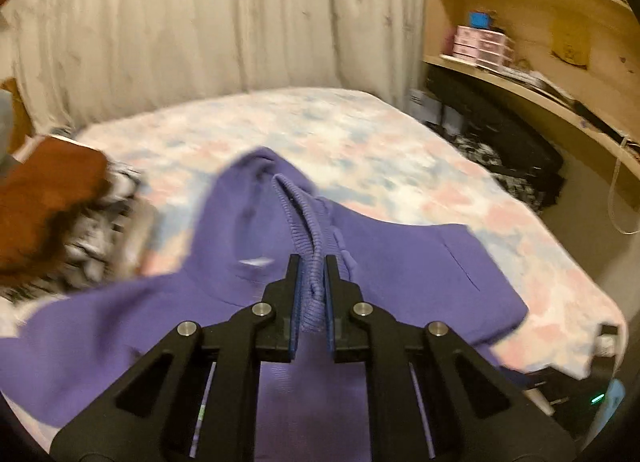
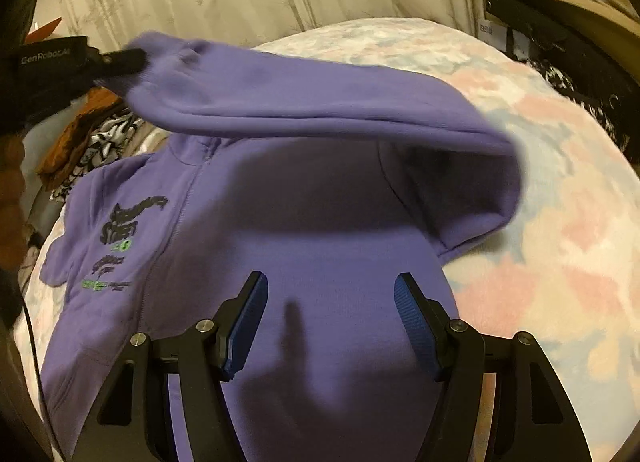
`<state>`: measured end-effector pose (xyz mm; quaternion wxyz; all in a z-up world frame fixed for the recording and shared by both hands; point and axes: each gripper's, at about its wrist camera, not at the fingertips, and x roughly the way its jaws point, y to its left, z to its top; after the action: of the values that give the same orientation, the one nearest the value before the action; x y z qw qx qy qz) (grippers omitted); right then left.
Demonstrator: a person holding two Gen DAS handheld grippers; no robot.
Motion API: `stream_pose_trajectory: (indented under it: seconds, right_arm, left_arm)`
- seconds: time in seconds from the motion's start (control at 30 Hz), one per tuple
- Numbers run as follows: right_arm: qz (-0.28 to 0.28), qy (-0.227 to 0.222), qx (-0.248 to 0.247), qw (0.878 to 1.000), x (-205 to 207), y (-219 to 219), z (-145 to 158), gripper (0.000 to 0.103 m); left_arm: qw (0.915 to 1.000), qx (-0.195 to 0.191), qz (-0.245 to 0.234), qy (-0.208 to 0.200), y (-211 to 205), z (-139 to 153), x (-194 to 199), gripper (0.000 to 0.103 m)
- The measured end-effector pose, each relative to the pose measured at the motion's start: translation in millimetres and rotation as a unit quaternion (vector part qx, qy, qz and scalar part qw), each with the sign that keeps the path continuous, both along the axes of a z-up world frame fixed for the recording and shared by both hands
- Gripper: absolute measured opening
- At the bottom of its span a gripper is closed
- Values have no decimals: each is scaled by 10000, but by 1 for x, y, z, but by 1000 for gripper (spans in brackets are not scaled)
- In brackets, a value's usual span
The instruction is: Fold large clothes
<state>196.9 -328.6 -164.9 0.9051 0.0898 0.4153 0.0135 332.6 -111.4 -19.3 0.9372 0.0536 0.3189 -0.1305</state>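
Pinching the ribbed cuff (image 1: 312, 262) of a sleeve (image 2: 320, 102), the left gripper (image 1: 311, 266) has its jaws narrowed tight on the knit, apparently to carry the sleeve across the purple hoodie (image 2: 300, 282) lying front-up on the bed (image 2: 560, 222); the right gripper (image 2: 330, 294) hangs over the hem, jaws wide, holding nothing; only the right view shows the raised sleeve's arc and the chest print (image 2: 120, 230); only the left shows the shelves (image 1: 520, 22).

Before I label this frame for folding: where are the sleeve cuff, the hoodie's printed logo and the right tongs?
sleeve cuff (image 1: 310, 282), left wrist view, ribbed end.
printed logo (image 2: 120, 234), right wrist view, black lettering.
right tongs (image 2: 330, 282), right wrist view, midway between fingertips.
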Motion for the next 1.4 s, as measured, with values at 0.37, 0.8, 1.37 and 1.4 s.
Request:
stream_pose_trajectory:
  seconds: [0.37, 0.8, 1.37, 1.4]
  right_arm:
    - [290, 478, -336, 9979, 4, 19, 15, 76]
    - [-385, 604, 34, 9974, 124, -39, 35, 87]
    - [-758, 796, 391, 9932, 197, -79, -22, 20]
    - [-790, 861, 249, 9928, 199, -76, -17, 23]
  left_arm:
    - [9787, 265, 840, 1853, 130, -132, 40, 10]
    - [9748, -610, 956, 1920, 162, -135, 69, 54]
    - [9822, 255, 1056, 1530, 136, -163, 86, 4]
    - [9827, 278, 1063, 1491, 136, -161, 83, 4]
